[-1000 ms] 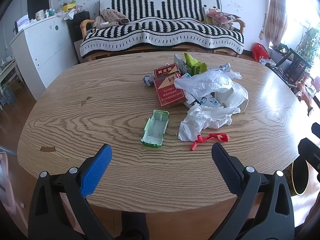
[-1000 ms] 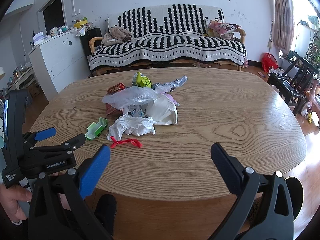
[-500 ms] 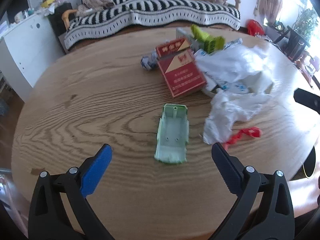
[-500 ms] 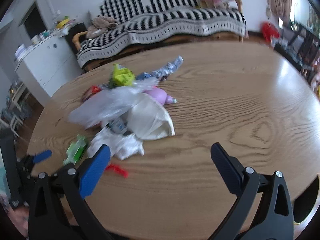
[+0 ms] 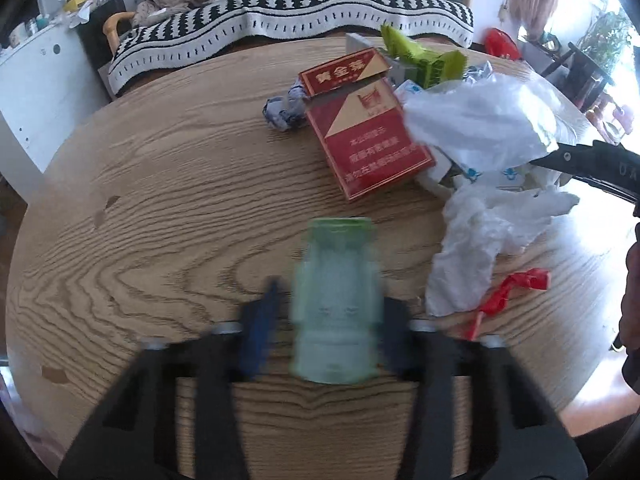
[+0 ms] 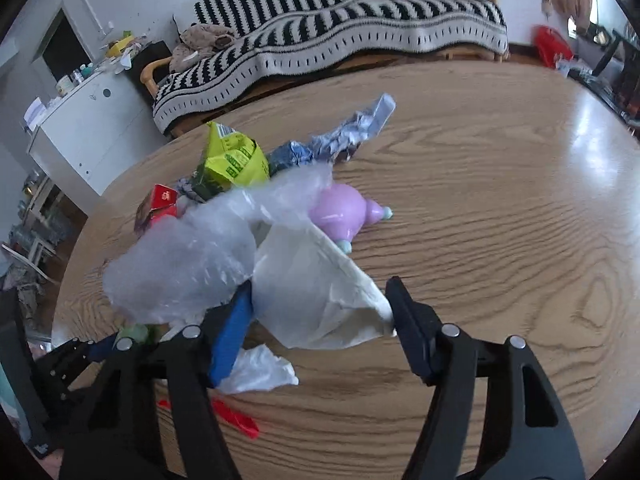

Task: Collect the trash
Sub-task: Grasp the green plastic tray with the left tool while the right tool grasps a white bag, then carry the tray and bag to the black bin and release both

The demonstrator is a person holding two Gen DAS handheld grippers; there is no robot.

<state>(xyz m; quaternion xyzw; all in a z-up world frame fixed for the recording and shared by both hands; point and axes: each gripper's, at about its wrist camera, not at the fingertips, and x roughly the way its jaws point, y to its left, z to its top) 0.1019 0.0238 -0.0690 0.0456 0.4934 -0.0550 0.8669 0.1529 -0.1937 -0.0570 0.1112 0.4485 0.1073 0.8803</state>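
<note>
A pile of trash lies on the round wooden table (image 5: 160, 200). In the left wrist view, my left gripper (image 5: 332, 320) is blurred, with its jaws on either side of a pale green plastic tray (image 5: 336, 304); contact cannot be made out. Beyond it lie a red cigarette carton (image 5: 372, 136), white tissue (image 5: 480, 248) and a red strip (image 5: 504, 292). In the right wrist view, my right gripper (image 6: 320, 312) has its jaws around a cream paper bag (image 6: 316, 292), partly closed. A clear plastic bag (image 6: 192, 260), a pink toy (image 6: 344, 212) and a green wrapper (image 6: 232, 164) lie behind.
A striped sofa (image 6: 340, 32) stands behind the table and a white cabinet (image 6: 88, 128) at the left. A crumpled foil wrapper (image 6: 360, 128) lies at the far edge of the pile. Chairs (image 5: 584, 76) stand at the right.
Both grippers moved forward into the pile. The left jaws narrowed around the green tray. The right jaws narrowed around the cream paper bag.
</note>
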